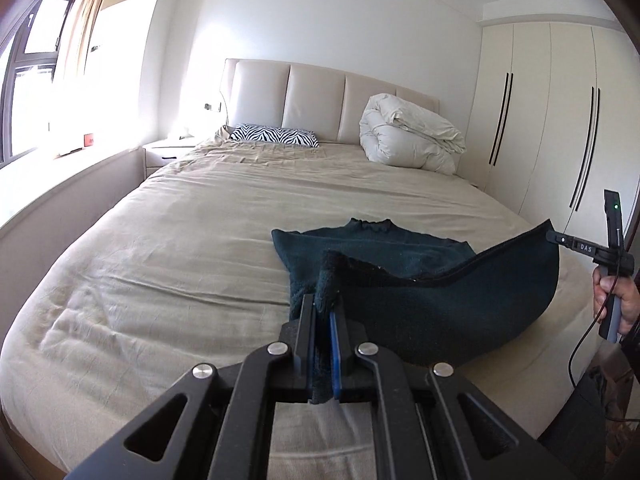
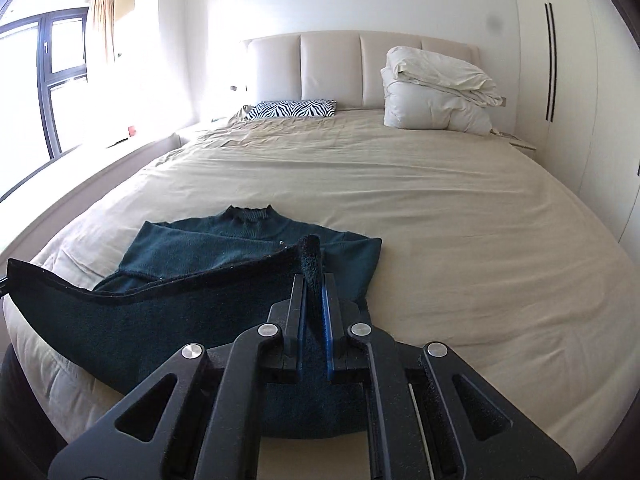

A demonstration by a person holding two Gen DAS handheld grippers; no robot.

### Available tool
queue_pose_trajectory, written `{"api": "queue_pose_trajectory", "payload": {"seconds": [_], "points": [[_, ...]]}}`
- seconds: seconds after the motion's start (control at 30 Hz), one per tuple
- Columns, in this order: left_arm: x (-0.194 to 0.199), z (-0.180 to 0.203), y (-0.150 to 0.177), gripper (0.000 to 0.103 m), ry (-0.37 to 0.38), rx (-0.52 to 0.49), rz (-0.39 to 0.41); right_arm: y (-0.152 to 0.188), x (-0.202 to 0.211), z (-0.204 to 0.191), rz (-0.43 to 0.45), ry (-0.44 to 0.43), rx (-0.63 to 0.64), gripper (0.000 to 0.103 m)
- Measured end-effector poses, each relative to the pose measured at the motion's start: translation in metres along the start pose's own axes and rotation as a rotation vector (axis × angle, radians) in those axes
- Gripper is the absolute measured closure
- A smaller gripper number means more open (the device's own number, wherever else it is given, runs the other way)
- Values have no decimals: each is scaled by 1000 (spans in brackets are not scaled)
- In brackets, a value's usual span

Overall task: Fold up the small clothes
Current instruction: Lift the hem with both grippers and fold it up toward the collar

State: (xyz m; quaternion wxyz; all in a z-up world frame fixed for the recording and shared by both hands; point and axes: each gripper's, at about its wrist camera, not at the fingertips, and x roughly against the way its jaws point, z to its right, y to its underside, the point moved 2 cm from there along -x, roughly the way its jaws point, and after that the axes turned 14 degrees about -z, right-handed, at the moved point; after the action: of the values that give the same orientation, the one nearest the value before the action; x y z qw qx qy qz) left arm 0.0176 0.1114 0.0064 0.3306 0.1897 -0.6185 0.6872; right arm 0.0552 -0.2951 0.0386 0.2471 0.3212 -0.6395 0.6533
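A dark teal sweater lies on the beige bed, collar toward the headboard. Its bottom hem is lifted off the bed and stretched between my two grippers. My left gripper is shut on the hem's left corner. My right gripper is shut on the hem's right corner; it also shows in the left wrist view, held by a hand at the far right. In the right wrist view the sweater has its upper part flat on the bed and the raised hem runs off to the left.
A zebra-print pillow and a folded white duvet lie by the padded headboard. A wardrobe stands on the right, a window and a ledge on the left. A black cable hangs from the right gripper.
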Motion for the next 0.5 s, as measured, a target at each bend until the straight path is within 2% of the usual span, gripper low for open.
{"api": "queue_pose_trajectory", "payload": {"seconds": [0.17, 0.5], "points": [[-22, -5, -45, 97, 2, -4, 29, -18, -16, 7, -1, 20, -21, 97], [-96, -26, -116, 97, 1, 33, -14, -70, -95, 18, -35, 116, -4, 97]]}}
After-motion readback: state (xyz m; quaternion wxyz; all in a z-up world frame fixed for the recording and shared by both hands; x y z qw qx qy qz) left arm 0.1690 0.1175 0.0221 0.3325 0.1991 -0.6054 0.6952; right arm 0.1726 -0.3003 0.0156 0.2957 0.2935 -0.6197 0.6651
